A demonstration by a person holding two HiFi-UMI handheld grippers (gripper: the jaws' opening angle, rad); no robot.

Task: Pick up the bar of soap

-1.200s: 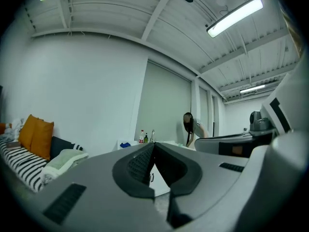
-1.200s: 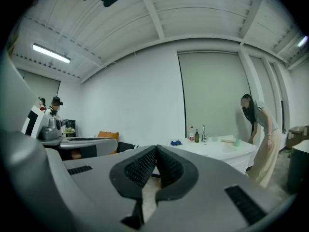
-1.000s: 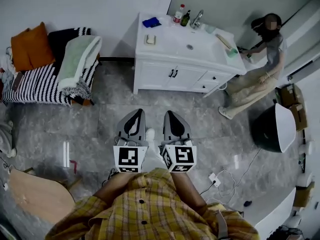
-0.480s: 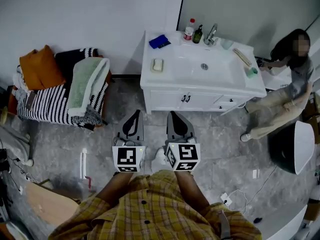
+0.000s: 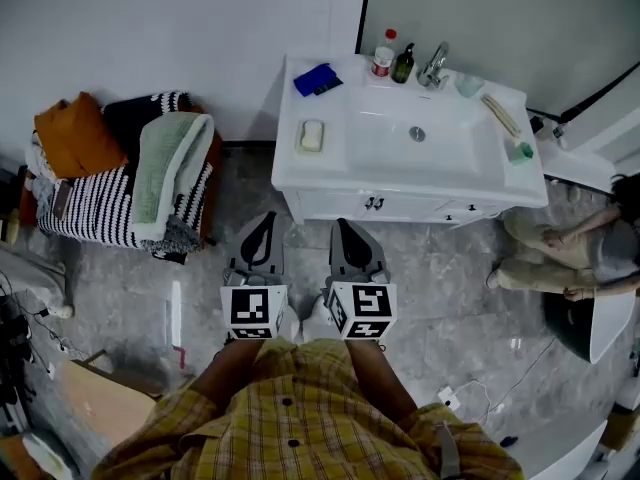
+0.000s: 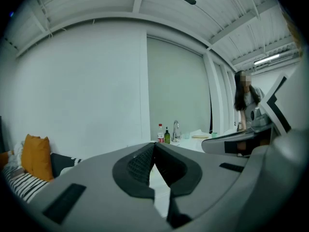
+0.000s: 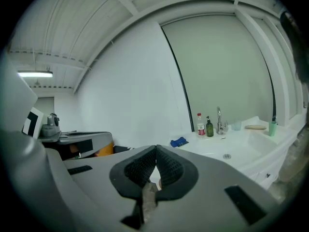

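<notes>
The bar of soap [image 5: 312,135] is pale and lies in a small dish on the left part of a white vanity counter [image 5: 300,173], left of the basin. My left gripper [image 5: 262,236] and right gripper [image 5: 347,236] are held side by side over the grey floor, just short of the cabinet front. Both are shut with nothing between the jaws, as the left gripper view [image 6: 154,146] and the right gripper view [image 7: 156,150] show. The soap is hidden in both gripper views.
On the counter stand a blue cloth [image 5: 316,79], a red-capped bottle [image 5: 382,58], a dark green bottle [image 5: 402,65], a tap [image 5: 434,66] and a cup [image 5: 467,85]. A couch with an orange cushion [image 5: 75,138] and a green towel [image 5: 170,158] is at left. A person [image 5: 590,253] crouches at right.
The vanity has come nearer and more central in the head view. The person at right has dropped lower toward the floor. Both grippers stay shut in front of me.
</notes>
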